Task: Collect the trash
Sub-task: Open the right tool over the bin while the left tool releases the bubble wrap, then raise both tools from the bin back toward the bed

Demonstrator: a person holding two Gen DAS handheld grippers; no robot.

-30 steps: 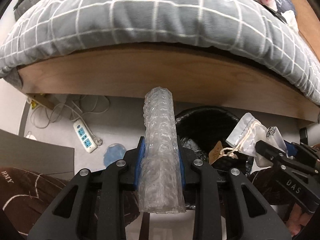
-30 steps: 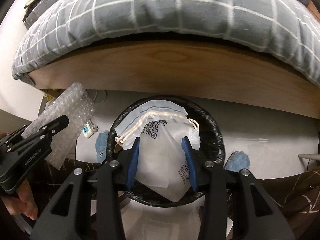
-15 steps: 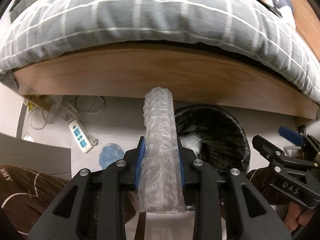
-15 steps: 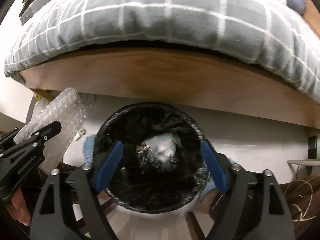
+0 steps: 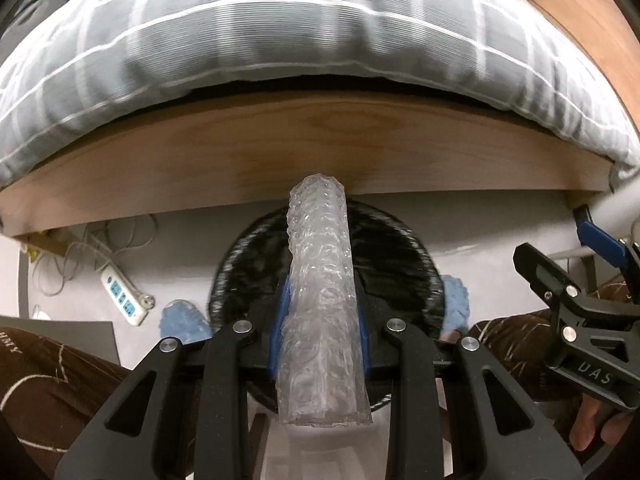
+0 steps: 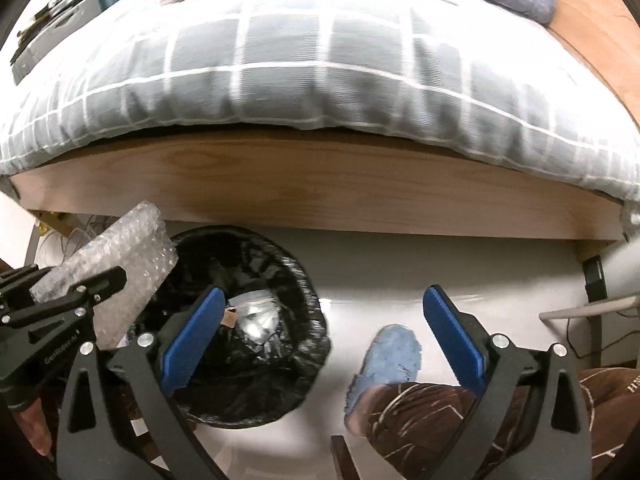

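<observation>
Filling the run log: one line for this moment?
left tool: shut on bubble wrap | right tool: opening, empty | bin: holds trash

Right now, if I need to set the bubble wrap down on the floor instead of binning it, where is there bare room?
Free: the pale floor right of the trash bin, between the bed frame and the blue slipper. Crowded: left of the bin, the power strip, its cables and another slipper. The left gripper holds the bubble wrap over the bin.

Both wrist cams look steeply down & fwd from close above the floor (image 6: pixel 400 264), toward the bed frame (image 5: pixel 320 148). Left cam sits right over the black bin (image 5: pixel 392 240); right cam is offset, bin (image 6: pixel 280 264) at its lower left. Both share bin, bed, floor.
</observation>
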